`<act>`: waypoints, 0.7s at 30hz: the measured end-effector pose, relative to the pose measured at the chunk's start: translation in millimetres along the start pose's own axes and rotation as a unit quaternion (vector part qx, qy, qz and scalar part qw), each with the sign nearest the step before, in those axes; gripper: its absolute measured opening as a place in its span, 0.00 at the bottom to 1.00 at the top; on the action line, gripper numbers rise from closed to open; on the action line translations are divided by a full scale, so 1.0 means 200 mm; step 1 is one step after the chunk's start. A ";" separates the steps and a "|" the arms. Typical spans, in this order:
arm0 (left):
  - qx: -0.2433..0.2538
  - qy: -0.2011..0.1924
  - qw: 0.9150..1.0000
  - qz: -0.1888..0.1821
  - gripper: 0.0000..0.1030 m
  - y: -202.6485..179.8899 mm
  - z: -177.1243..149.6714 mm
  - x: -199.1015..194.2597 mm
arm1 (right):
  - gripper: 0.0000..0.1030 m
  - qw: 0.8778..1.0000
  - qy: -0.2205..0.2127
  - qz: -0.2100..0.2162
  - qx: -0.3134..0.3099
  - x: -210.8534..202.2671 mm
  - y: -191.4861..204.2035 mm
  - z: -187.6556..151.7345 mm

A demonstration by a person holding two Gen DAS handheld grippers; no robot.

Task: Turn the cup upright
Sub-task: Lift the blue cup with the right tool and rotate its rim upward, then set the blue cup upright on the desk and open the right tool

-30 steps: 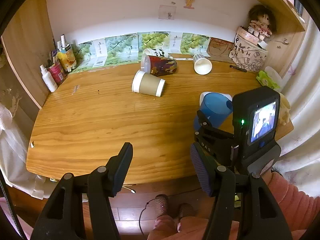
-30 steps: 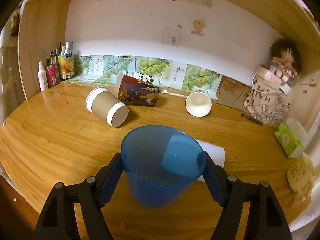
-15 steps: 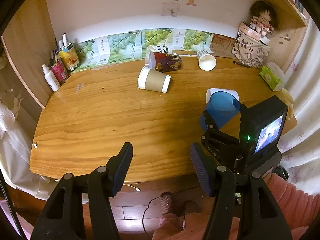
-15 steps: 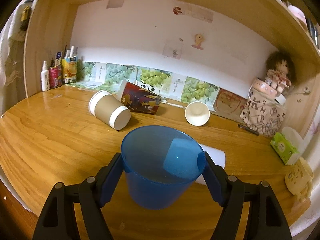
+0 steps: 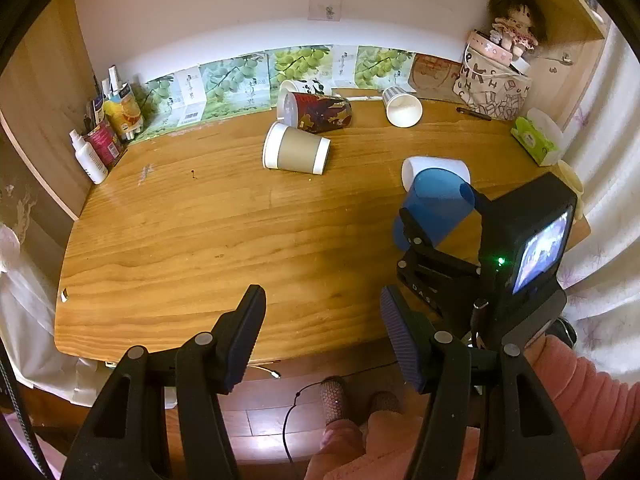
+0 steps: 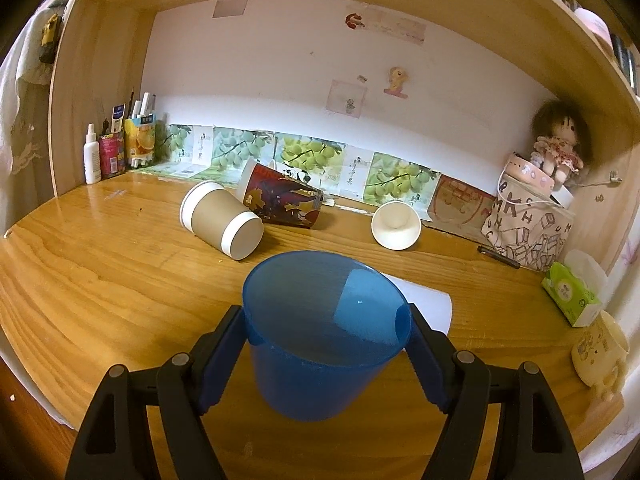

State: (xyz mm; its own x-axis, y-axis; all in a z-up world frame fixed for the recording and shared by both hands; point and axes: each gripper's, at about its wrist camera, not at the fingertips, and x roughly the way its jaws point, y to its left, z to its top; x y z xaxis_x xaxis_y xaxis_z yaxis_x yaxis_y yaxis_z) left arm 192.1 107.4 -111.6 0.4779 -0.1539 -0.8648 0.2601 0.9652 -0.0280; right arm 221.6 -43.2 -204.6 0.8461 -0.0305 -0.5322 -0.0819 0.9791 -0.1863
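My right gripper (image 6: pixel 326 350) is shut on a translucent blue plastic cup (image 6: pixel 320 332), mouth up, held just above the wooden desk (image 6: pixel 100 280). The blue cup also shows in the left wrist view (image 5: pixel 434 204), with the right gripper's body behind it. My left gripper (image 5: pixel 322 340) is open and empty, hovering over the desk's front edge. A brown paper cup (image 6: pixel 222 218), a red patterned cup (image 6: pixel 282 198) and a small white paper cup (image 6: pixel 396 220) lie on their sides farther back. A white cup (image 6: pixel 422 300) lies behind the blue one.
Bottles and cartons (image 6: pixel 116 148) stand in the back left corner. A lettered bag with a doll (image 6: pixel 532 216), a pen (image 6: pixel 498 256), a green tissue pack (image 6: pixel 572 296) and a cream mug (image 6: pixel 600 352) sit at the right. Grape-print boxes (image 6: pixel 308 156) line the back wall.
The right gripper has raised the blue cup slightly and both views have pulled back and up from the desk. The left gripper has stayed open.
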 end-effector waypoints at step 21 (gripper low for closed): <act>-0.062 0.050 0.997 -0.001 0.69 0.02 -0.08 0.08 | 0.82 0.994 0.104 0.029 -0.019 -0.01 0.00 -0.15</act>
State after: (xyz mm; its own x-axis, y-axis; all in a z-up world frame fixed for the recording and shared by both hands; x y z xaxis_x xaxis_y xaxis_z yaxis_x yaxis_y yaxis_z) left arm 187.0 112.3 -133.9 0.3906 -0.1395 -0.9099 0.1521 0.9847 -0.0856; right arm 204.7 -49.8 -228.2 0.7133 -0.0197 -0.7006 -0.1496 0.9723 -0.1796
